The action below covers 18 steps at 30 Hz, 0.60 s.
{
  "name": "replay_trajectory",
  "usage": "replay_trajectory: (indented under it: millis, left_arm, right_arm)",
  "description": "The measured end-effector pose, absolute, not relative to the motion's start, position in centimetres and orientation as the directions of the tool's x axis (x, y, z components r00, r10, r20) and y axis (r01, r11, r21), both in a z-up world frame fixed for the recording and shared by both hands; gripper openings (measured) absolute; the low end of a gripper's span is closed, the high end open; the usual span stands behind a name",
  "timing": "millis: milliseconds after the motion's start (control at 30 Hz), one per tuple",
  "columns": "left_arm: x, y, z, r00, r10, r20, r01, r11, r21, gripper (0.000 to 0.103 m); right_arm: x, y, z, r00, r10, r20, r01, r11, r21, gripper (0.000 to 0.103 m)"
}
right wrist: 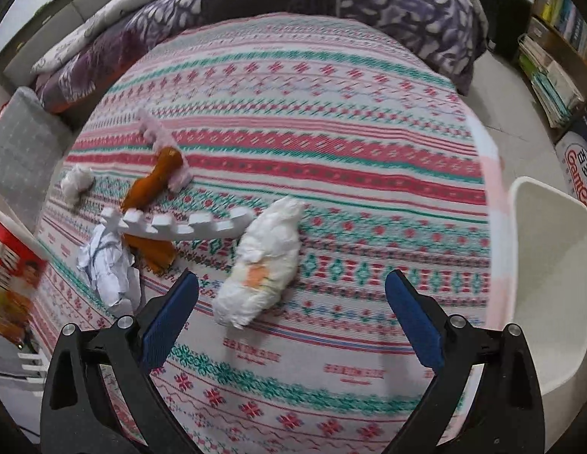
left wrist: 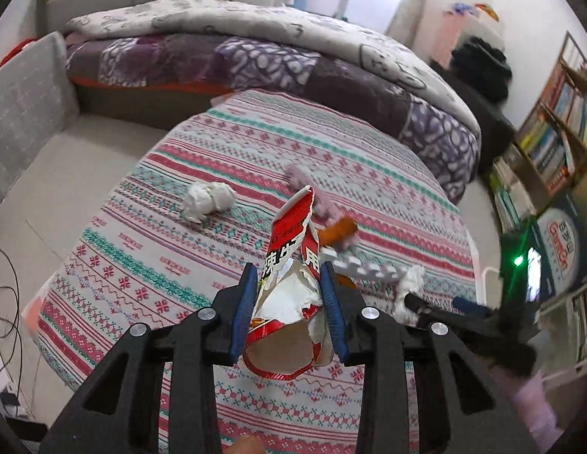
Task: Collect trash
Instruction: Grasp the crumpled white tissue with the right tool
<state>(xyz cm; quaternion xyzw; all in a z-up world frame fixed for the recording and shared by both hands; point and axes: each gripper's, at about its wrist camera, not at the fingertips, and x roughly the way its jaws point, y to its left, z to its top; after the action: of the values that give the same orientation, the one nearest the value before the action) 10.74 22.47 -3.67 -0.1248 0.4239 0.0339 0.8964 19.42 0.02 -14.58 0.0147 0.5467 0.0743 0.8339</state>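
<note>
My left gripper (left wrist: 289,276) is shut on a torn red and white snack bag (left wrist: 289,265) and holds it above the patterned bedspread (left wrist: 179,249). It shows at the left edge of the right wrist view (right wrist: 13,261). My right gripper (right wrist: 291,295) is open and empty, just above a white plastic-wrapped bundle (right wrist: 261,261). Near it lie a white toothed foam strip (right wrist: 179,225), an orange sock-like piece (right wrist: 151,185), a crumpled white paper (right wrist: 106,265), a pink fuzzy strip (right wrist: 162,142) and a small white wad (right wrist: 77,181). A crumpled tissue (left wrist: 209,198) lies left of the bag.
A white plastic bin (right wrist: 550,287) stands at the bed's right edge. A folded purple quilt (left wrist: 255,64) lies along the far side. A bookshelf (left wrist: 554,128) stands at the right. A grey cushioned panel (left wrist: 24,106) and cables (left wrist: 5,302) are on the left.
</note>
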Motion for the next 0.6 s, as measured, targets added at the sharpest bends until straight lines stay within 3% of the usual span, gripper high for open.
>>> replay_trajectory:
  millis: [67, 167, 233, 333, 600]
  left_arm:
    - [10.7, 23.0, -3.8, 0.637, -0.036, -0.77, -0.185, 0.963, -0.197, 0.035]
    - [10.8, 23.9, -4.1, 0.628, -0.037, -0.777, -0.213, 0.952, -0.218, 0.035]
    - [10.9, 24.6, -4.4, 0.621, -0.04, -0.782, -0.237, 0.942, -0.236, 0.035]
    - [11.1, 25.7, -4.9, 0.61, -0.032, -0.792, -0.278, 0.927, -0.251, 0.035]
    - [11.4, 26.1, -4.4, 0.63, -0.011, -0.776, -0.303, 0.917, -0.259, 0.035]
  right_arm:
    - [19.5, 0.4, -14.9, 0.39, 0.134, -0.911, -0.111, 0.989, 0.098, 0.087]
    - [19.6, 1.1, -15.6, 0.387, 0.116, -0.915, -0.13, 0.989, 0.071, 0.071]
    - [19.6, 1.4, -16.1, 0.375, 0.12, -0.919, -0.149, 0.986, 0.068, 0.039]
    - [19.5, 2.0, -15.9, 0.389, 0.105, -0.915, -0.182, 0.983, 0.035, 0.038]
    - [17.7, 2.9, -11.0, 0.502, 0.222, -0.836, -0.244, 0.964, 0.108, 0.038]
